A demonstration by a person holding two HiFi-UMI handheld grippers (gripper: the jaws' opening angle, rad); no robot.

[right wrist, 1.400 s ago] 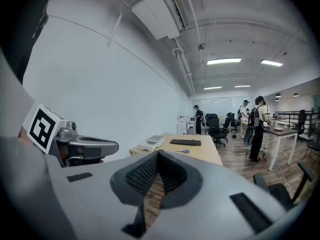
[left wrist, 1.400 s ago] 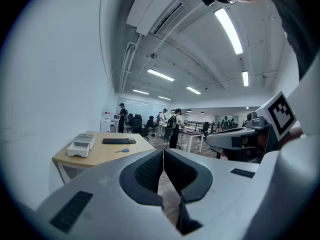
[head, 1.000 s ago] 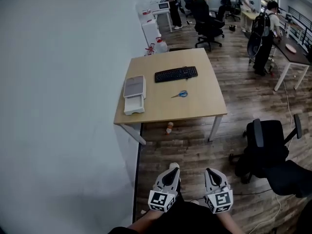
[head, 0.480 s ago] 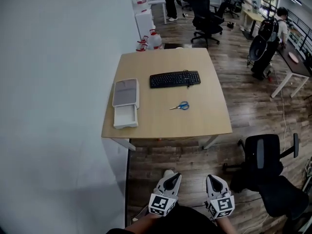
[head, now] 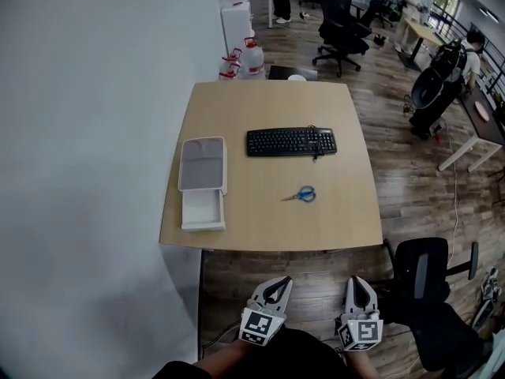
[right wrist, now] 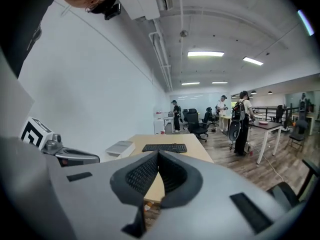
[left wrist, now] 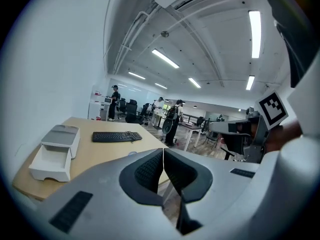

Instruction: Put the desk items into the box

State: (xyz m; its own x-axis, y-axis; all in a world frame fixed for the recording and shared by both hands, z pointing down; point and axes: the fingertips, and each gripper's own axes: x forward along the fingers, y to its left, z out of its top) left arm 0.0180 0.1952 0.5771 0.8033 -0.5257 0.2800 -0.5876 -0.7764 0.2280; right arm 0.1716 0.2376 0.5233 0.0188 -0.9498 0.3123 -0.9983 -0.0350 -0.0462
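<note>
**Desk items untouched, both hand-held grippers closed and empty**

The left hand-held gripper (head: 278, 283) and right hand-held gripper (head: 356, 281) hang side by side just short of the desk (head: 260, 105), over the wooden floor. Each has its jaws pressed together with nothing between them. That suits carrying them towards the work, I judge, since nothing is within reach yet.

The keyboard (head: 290, 141) lies square across the middle of the desk. The scissors (head: 301, 195) lie nearer the front edge, well apart from it. The box (head: 203, 181) sits at the left edge by the wall. Its white open part (head: 202, 212) faces the person, so things can probably go in from this side. An office chair (head: 422, 271) stands off the right front corner and leaves the front edge free.

No brand, label or lettering can be read on any item. The cubes (head: 258, 326) on the grippers show only black-and-white square patterns.
</note>
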